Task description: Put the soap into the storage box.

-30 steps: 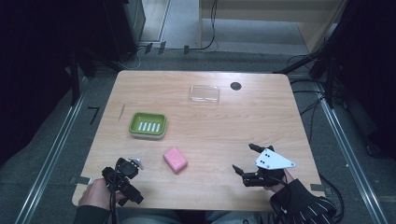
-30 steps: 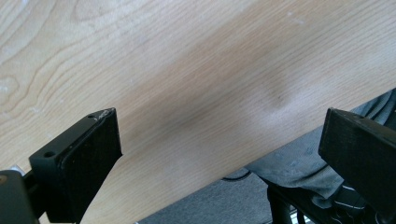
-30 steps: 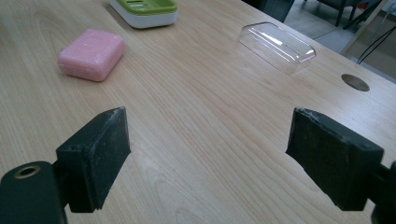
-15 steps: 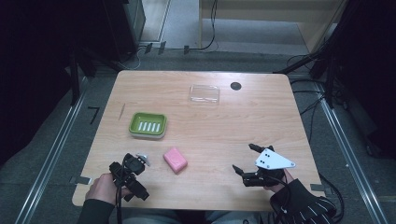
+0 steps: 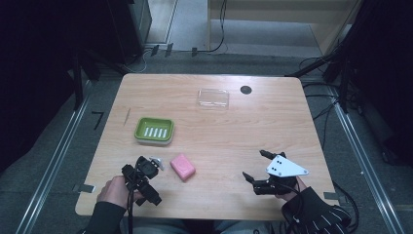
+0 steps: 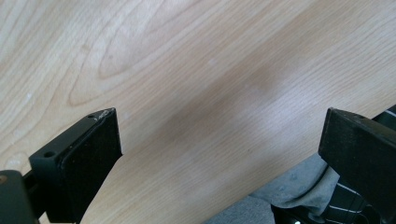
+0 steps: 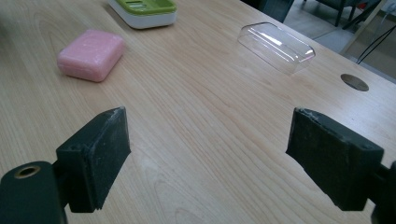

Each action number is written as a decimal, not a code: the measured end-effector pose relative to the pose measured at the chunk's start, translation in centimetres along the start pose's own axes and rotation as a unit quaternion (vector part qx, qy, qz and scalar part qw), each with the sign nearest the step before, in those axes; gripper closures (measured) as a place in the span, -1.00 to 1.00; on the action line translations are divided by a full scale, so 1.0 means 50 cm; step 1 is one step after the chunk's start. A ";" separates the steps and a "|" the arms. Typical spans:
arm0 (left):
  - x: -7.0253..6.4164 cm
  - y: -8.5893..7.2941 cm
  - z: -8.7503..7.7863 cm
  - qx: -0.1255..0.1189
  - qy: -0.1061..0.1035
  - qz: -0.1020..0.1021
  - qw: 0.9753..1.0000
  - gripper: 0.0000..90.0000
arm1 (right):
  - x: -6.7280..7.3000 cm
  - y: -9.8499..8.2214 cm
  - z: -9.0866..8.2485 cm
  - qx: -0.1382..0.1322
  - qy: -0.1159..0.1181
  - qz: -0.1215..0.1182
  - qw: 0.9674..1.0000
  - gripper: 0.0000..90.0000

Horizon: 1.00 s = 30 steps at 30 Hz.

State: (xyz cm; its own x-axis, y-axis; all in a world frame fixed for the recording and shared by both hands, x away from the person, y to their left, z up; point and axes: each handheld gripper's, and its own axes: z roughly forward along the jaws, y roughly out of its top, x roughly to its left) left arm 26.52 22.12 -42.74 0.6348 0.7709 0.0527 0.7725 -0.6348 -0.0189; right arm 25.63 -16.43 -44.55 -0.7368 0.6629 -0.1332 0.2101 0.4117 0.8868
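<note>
L gripper [image 5: 144, 171] sits at approx 7 o'clock on the light wooden counter [image 5: 219, 126], jaws spread wide w/ nothing between them, just beside the pink rectangular soap bar [image 5: 182, 166], which lies at the gripper's 3 o'clock, not touching as far as the high view tells. R gripper [image 5: 257, 169] rests near 5 o'clock, jaws also wide and empty, pointing toward the bar well apart from it. Green-and-white slotted plastic soap dish [image 5: 154, 130] is at 10 o'clock from the bar; clear plastic lid [image 5: 213, 98] lies farther back near 12. Likely risks: the L gripper's camera looks at bare wood, so its jaws aren't lined up on the bar yet, and a sideways approach could shove it away; soap is prob. slick, so a corner pinch may squirt it out.
</note>
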 end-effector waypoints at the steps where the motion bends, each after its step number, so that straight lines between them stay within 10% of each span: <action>1: 0.000 0.003 0.000 -0.001 -0.001 0.001 1.000 -1.00 | 0.000 0.000 0.000 0.000 0.000 0.001 1.000 -0.69; 30: -0.021 0.084 -0.006 -0.018 -0.007 0.037 0.999 -1.00 | -0.001 0.000 0.000 -0.002 0.000 -0.001 1.000 -0.69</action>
State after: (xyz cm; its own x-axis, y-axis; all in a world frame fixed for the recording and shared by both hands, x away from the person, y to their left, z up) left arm 29.09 18.64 -42.57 0.6912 0.7217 0.0381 0.7218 -0.6920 0.0132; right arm 25.66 -16.47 -44.54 -0.7374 0.6620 -0.1342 0.2068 0.4103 0.8882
